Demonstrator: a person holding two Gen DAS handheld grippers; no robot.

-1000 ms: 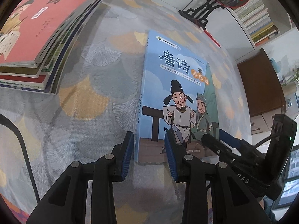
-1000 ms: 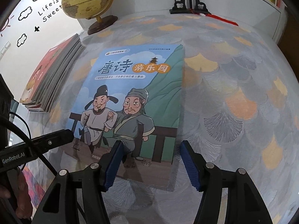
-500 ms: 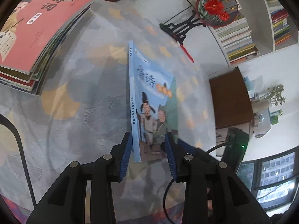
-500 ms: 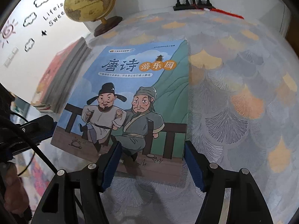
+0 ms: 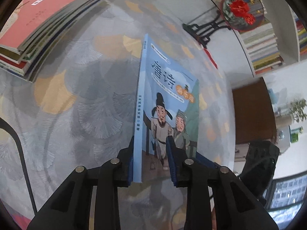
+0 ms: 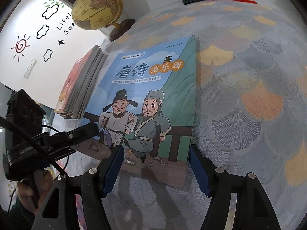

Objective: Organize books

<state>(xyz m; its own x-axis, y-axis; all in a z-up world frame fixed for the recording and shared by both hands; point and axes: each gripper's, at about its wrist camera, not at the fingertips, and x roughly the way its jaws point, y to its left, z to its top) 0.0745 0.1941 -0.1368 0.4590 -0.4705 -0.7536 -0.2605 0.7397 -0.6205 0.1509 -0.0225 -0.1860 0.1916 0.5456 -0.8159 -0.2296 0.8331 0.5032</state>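
Note:
A blue picture book [image 5: 172,99] with two cartoon men on its cover rests on the patterned tablecloth [image 5: 76,105], its spine edge tipped up. My left gripper [image 5: 150,163] has the near end of the spine between its blue pads, and its jaws are closing on it. In the right wrist view the same book [image 6: 149,95] leans up at its left side, where the left gripper's finger [image 6: 84,132] lies on the cover. My right gripper [image 6: 155,166] stands open over the book's near right corner, one finger above the cover and one just past its right edge.
A stack of books [image 5: 48,15] with a red one on top lies at the far left, also visible edge-on as that stack [image 6: 84,88]. A globe [image 6: 97,7] and a black fan stand [image 5: 207,28] sit at the back. A black cable [image 5: 19,153] runs at the left. A hand [image 6: 25,191] holds the left gripper.
The book went from lying flat to tipped up on its spine side. The left jaws narrowed onto the spine. The right gripper shifted slightly and stayed open.

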